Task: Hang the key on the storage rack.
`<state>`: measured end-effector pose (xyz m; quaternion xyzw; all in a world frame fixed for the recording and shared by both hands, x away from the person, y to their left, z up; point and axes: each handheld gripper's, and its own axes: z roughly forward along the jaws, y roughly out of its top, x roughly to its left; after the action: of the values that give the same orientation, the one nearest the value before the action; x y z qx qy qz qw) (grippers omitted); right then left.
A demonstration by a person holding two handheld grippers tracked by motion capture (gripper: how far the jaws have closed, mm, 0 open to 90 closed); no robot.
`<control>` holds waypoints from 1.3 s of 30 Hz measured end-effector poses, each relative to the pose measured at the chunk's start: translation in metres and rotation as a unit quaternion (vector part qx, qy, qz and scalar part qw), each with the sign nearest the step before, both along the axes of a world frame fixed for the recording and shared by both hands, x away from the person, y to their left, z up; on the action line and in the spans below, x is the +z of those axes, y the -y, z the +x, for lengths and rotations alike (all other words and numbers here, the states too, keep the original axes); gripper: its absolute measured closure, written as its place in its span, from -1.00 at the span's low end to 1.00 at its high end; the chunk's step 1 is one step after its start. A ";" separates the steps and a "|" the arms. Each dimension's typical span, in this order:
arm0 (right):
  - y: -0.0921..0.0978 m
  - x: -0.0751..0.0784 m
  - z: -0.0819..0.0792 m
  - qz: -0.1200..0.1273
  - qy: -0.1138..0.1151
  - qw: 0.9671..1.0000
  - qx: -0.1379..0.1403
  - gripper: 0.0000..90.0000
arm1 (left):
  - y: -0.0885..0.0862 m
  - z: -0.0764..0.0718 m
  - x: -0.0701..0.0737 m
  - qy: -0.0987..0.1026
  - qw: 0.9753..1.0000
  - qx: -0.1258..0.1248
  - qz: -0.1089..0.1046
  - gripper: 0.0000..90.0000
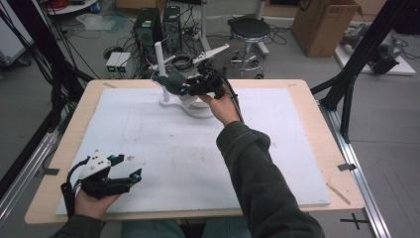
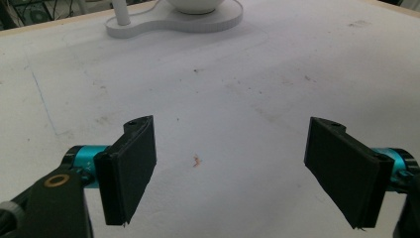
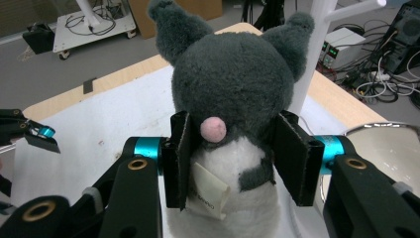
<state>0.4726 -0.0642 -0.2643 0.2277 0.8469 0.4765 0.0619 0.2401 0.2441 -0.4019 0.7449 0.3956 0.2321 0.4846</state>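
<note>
One plush mouse (image 3: 233, 114) — right claw (image 3: 233, 161) clamped round it.

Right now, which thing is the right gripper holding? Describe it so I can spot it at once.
Look to the far edge of the white mat, where a white stand with a post rises. The right gripper is shut on a plush toy beside that post: dark grey, two ears, pink nose, white belly with a paper tag.

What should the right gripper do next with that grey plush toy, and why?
Probably lower it into the white bowl just beside it. The right gripper has its jaws pressed on both sides of the plush toy, above the white stand, while the left gripper rests open, far off.
</note>
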 end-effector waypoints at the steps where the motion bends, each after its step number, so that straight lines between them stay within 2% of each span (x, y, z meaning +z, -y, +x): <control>1: -0.001 0.001 0.001 -0.002 -0.001 1.000 0.001 0.19 | 0.000 0.000 0.000 0.000 1.000 -0.001 0.002 -0.54; 8: -0.008 0.002 0.006 -0.003 -0.002 1.000 -0.006 0.19 | -0.001 0.000 0.000 0.000 1.000 -0.001 0.000 -0.54; 26: -0.019 -0.016 0.022 0.001 -0.004 1.000 -0.025 0.19 | -0.002 0.001 0.000 0.000 1.000 0.000 0.001 -0.54; 39: -0.021 -0.024 0.029 0.005 -0.015 0.999 -0.038 0.18 | -0.002 0.001 -0.001 -0.001 1.000 0.001 -0.002 -0.54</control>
<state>0.5014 -0.0432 -0.2886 0.2669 0.8359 0.4750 0.0661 0.2407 0.2463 -0.4024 0.7437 0.3972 0.2314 0.4854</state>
